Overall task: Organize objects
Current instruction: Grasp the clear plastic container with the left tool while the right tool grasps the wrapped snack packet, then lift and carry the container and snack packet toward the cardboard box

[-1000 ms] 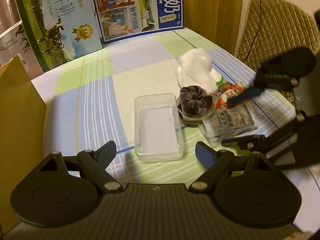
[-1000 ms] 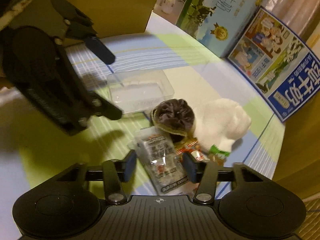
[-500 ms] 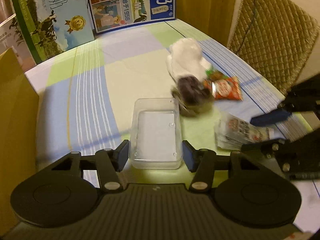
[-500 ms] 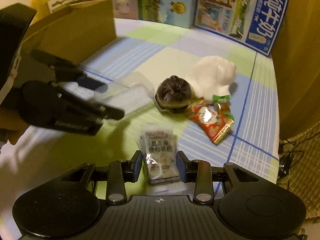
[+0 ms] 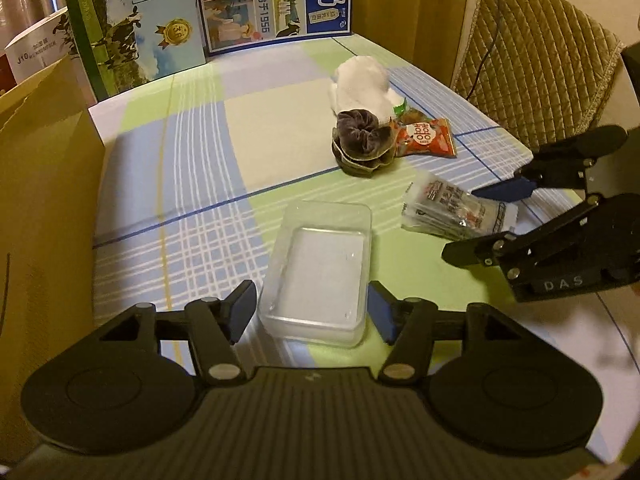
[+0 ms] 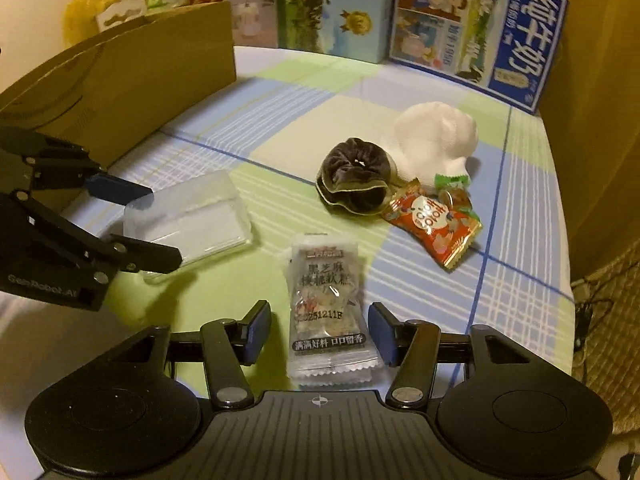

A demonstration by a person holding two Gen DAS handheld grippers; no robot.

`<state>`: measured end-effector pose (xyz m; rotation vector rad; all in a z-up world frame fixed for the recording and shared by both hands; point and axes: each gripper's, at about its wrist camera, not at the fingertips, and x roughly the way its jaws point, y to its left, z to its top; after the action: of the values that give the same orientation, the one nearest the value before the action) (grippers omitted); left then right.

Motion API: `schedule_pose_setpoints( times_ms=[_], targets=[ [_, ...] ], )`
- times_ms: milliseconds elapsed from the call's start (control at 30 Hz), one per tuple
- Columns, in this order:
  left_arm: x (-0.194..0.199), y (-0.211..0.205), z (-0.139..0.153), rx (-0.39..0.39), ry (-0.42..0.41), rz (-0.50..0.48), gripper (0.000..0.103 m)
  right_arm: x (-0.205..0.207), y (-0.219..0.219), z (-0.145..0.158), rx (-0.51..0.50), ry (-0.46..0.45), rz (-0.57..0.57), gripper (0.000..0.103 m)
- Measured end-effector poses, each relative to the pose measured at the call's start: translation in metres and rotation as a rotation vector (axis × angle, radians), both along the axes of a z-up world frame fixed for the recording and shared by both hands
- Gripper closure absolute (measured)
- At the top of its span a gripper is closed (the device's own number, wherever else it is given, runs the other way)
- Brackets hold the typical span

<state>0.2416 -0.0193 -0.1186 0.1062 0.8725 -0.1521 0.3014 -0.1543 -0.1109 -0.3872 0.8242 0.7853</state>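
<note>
On a table spread with a blue, green and cream check cloth [image 5: 280, 128], two hand-held grippers work side by side. The left gripper [image 5: 312, 312] has its jaws spread on either side of the near end of a clear plastic box [image 5: 320, 268], with a sliver of daylight showing between each blue pad and the box wall. The right gripper [image 6: 320, 330] likewise stands parted around a clear snack packet [image 6: 328, 312] printed with dark characters, neither pad touching the wrapper.

From the left wrist camera the packet [image 5: 456, 210] lies at about 2 o'clock from the box, between the right gripper's [image 5: 484, 216] two fingers, and a quilted chair back [image 5: 532, 60] rises beyond the table's right edge at 1 o'clock. That chair barely shows from the right wrist camera, which instead reveals a yellow bag [image 6: 90, 4] behind the cardboard box [image 6: 132, 80] at 10 o'clock, and the left gripper [image 6: 140, 224] straddling the box [image 6: 188, 216] from the side.

Both cameras take in the cluster farther back: a dark velvet scrunchie [image 6: 356, 180] touching a white sock [image 6: 436, 140], and a red snack pouch [image 6: 436, 224] just beside them, at 12 to 1 o'clock from the packet. Milk cartons [image 5: 200, 12] stand along the far edge; the right camera shows the blue one's [image 6: 480, 32] large lettering in full.
</note>
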Motion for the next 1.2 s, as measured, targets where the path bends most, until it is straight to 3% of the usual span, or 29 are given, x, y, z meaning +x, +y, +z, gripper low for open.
schedule_pose_setpoints(
  times_ms=[100, 633, 1200],
  targets=[
    [0.001, 0.001, -0.003, -0.005, -0.001, -0.008, 0.047, -0.004, -0.002, 0.002, 0.012, 0.010, -0.006, 0.062],
    [0.015, -0.004, -0.009, 0.012, 0.021, -0.055, 0.049, -0.006, 0.007, 0.002, 0.016, -0.003, -0.094, 0.062],
    [0.006, -0.003, 0.002, -0.019, 0.018, -0.020, 0.052, -0.013, 0.005, 0.017, 0.014, -0.024, -0.141, 0.069]
  ],
)
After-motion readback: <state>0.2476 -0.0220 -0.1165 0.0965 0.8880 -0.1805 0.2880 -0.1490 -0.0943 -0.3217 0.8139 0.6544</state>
